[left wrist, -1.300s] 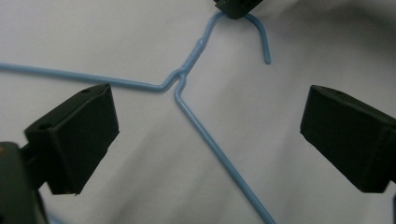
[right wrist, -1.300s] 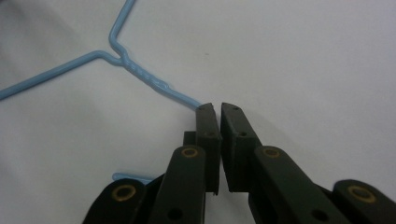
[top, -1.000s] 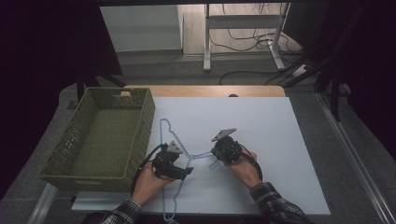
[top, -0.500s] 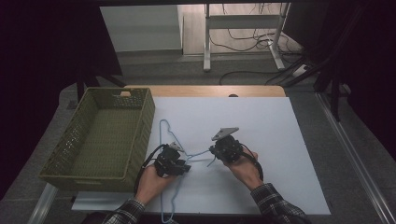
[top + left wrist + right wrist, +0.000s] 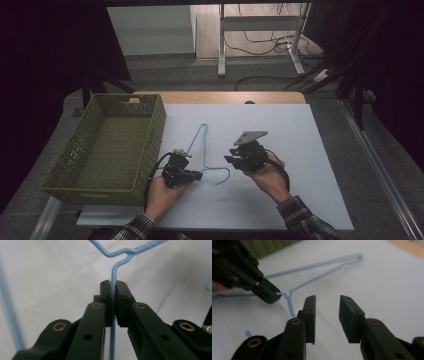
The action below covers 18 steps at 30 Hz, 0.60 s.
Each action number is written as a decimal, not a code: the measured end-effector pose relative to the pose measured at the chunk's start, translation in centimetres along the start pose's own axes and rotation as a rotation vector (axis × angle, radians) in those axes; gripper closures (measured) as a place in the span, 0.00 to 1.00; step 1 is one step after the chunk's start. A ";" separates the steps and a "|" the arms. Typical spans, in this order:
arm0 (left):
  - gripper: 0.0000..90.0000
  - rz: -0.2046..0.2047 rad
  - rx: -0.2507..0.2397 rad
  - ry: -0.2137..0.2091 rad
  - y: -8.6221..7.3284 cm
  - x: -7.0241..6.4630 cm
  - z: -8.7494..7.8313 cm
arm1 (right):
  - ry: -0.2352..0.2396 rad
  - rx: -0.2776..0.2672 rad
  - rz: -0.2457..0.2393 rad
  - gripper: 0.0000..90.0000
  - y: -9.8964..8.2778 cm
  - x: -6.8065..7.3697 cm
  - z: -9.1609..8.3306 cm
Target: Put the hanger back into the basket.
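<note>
A light blue wire hanger [image 5: 204, 150] lies over the white sheet in the high view. My left gripper [image 5: 184, 171] is shut on its wire just below the twisted neck [image 5: 113, 286], with the wire running straight between the pads. The right gripper [image 5: 241, 156] stands open a little to the right of the hook, with nothing between its jaws [image 5: 327, 302]. In the right gripper view the hanger's twisted neck [image 5: 290, 302] sits just left of the left fingertip. The other gripper [image 5: 249, 272] pinches the wire beyond it.
A green woven basket [image 5: 152, 135] stands at the left, close to my left hand. The white sheet [image 5: 310, 150] covers most of the table, and a wooden strip [image 5: 220, 97] shows along the far edge. Table legs and cables lie on the floor behind.
The hanger has swung in the left gripper: its far corner shifted right and its long part no longer reaches the front edge. Both hands barely moved.
</note>
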<state>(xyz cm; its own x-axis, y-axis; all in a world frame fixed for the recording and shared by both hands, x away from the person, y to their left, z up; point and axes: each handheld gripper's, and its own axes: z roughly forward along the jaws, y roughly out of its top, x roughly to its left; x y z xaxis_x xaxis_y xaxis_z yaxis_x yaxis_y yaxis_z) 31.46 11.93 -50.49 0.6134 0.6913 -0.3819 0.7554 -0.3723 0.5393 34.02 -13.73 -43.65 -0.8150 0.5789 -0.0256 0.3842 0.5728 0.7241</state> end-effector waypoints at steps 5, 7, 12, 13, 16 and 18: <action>0.96 -0.006 -0.078 -0.045 0.3 0.1 -1.6 | -0.023 -0.066 0.026 0.70 0.5 -1.6 -3.8; 0.96 -0.004 -0.099 -0.063 0.4 0.1 -2.0 | -0.012 -0.067 0.032 0.69 0.2 -1.6 -4.0; 0.96 0.018 -0.163 -0.113 0.7 -0.3 -3.1 | 0.029 -0.075 0.026 0.69 -0.6 -0.8 -3.3; 0.96 0.025 -0.174 -0.128 0.7 -0.6 -3.3 | 0.061 -0.089 0.014 0.69 -0.7 -0.2 -2.9; 0.96 0.030 -0.183 -0.145 0.8 -0.8 -3.3 | 0.092 -0.108 0.000 0.68 -0.4 0.7 -2.5; 0.96 0.038 -0.184 -0.150 0.8 -1.0 -3.4 | 0.118 -0.124 -0.015 0.68 -0.1 1.4 -2.2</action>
<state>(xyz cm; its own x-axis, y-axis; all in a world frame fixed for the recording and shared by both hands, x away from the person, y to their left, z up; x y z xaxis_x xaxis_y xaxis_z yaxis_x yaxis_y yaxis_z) 30.71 13.03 -47.16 0.6780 0.5742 -0.4588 0.6850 -0.2672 0.6778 31.88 -14.25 -42.18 -0.8684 0.4943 0.0385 0.3206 0.5007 0.8041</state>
